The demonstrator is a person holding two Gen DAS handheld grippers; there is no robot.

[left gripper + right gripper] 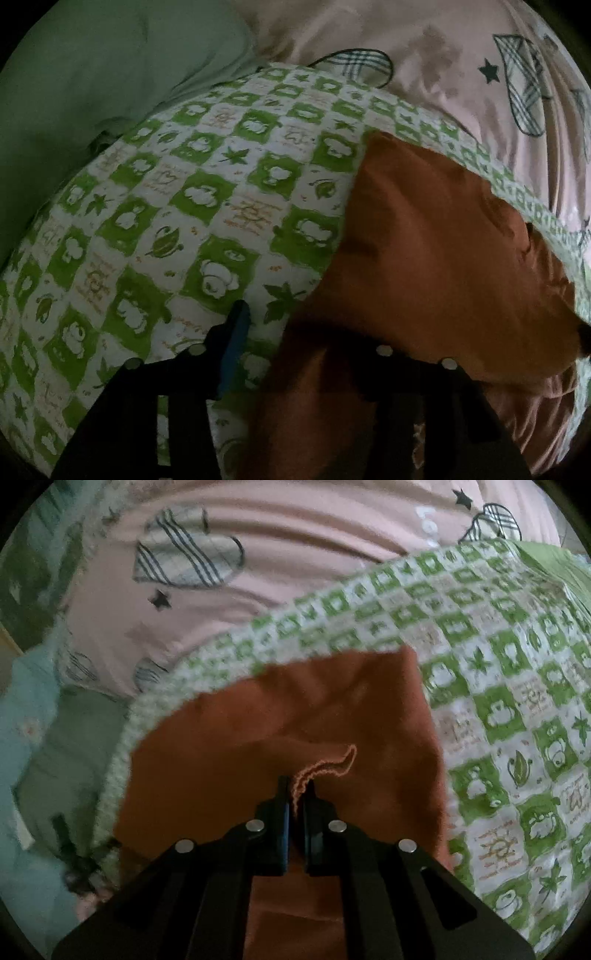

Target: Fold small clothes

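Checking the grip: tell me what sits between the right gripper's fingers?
The orange cloth's stitched hem, pinched in the right gripper; the right wrist view shows it.

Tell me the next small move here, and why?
Probably close the left hand-held gripper on the orange cloth. The right hand-held gripper already pinches its stitched edge, while the left looks open around a dim fold over the green checked blanket.

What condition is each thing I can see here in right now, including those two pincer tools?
Orange garment: crumpled on the quilt, one stitched edge pinched.
Right gripper: shut on the orange garment's edge.
Left gripper: partly open at the garment's edge, one finger visible, the other hidden by cloth; grip unclear.
Green checked quilt: spread flat under the garment.
Pink sheet: spread out, lightly wrinkled, beneath the quilt.
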